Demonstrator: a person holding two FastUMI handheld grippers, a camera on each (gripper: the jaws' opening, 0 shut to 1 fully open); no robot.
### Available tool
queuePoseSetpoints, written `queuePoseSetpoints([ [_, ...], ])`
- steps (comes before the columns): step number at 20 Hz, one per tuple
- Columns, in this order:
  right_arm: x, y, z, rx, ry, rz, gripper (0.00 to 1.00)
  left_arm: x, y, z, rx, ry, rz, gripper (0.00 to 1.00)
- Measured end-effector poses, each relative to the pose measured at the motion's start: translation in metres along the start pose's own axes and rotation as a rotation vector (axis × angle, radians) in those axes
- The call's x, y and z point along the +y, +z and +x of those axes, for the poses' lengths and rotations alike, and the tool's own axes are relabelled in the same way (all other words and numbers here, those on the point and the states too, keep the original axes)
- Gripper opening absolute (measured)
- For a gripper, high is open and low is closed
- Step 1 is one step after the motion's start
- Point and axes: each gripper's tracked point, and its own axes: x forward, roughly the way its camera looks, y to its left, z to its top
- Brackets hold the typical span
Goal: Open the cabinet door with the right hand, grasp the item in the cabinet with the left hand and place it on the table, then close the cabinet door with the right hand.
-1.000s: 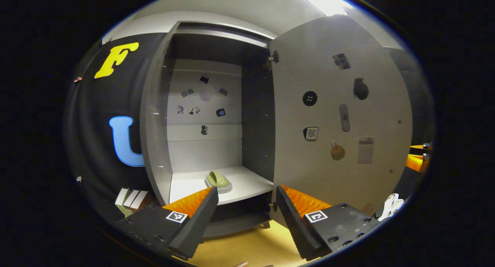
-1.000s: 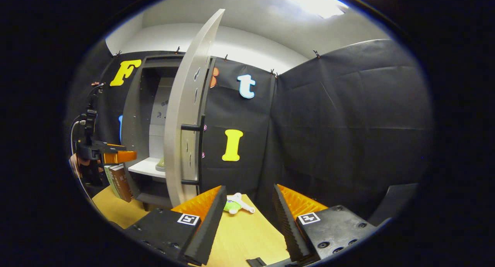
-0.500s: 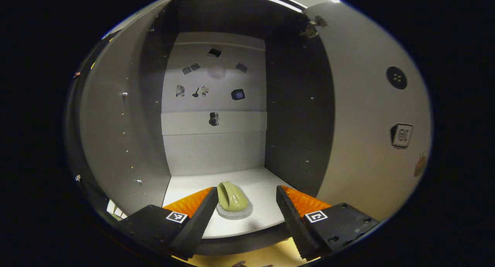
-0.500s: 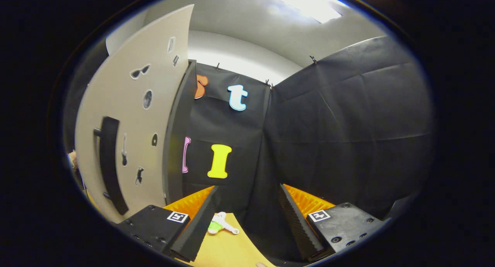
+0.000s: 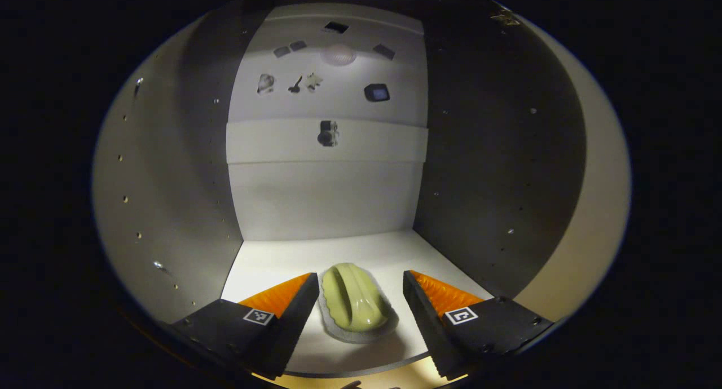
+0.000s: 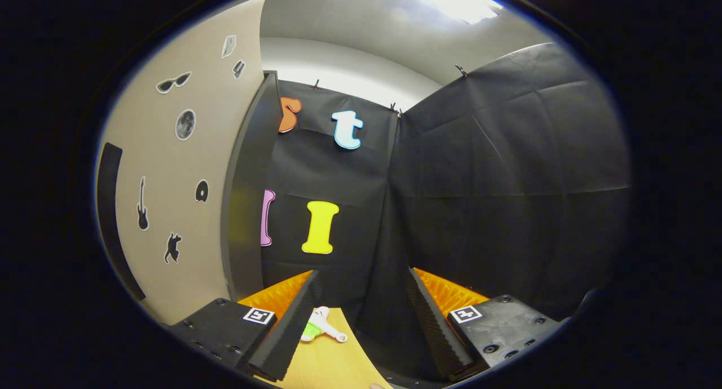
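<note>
In the left gripper view I am inside the open cabinet. A pale green ridged item on a grey base (image 5: 354, 303) lies on the white shelf (image 5: 271, 262). My left gripper (image 5: 359, 307) is open, its two fingers standing either side of the item without touching it. In the right gripper view the cabinet door (image 6: 169, 169) stands open at the left, with its dark handle (image 6: 110, 208) near the edge. My right gripper (image 6: 361, 315) is open and holds nothing, off to the right of the door.
The cabinet's side walls (image 5: 169, 208) close in on both sides of the left gripper. Stickers dot the back panel (image 5: 327, 96). In the right gripper view a small green and white toy (image 6: 318, 327) lies on the wooden table (image 6: 333, 361), with black cloth wall behind.
The left gripper has gone deeper into the cabinet, so the green item now lies between its fingers. The right gripper view has shifted slightly, and the door looks closer.
</note>
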Motion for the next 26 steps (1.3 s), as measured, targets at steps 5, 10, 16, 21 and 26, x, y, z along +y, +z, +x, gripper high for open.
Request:
queuePoseSetpoints([
  [5,-0.002,-0.01,0.01,0.007,-0.006,-0.005,0.96,0.009,-0.009,0.025,0.049,0.038,-0.044,0.79],
  [10,0.001,-0.023,0.017,0.025,0.005,0.002,0.97,0.001,-0.011,0.032,0.076,0.029,0.0,0.61],
  [16,0.001,-0.03,0.022,0.037,0.007,0.007,0.96,0.0,-0.014,0.038,0.082,0.066,-0.012,0.27],
  [21,0.0,-0.031,0.022,0.043,0.031,0.032,0.97,0.006,-0.013,0.027,0.077,0.129,-0.019,0.23],
  [26,0.019,-0.022,0.016,0.022,0.112,0.054,0.97,-0.002,0.003,-0.015,0.019,0.151,0.025,0.22],
])
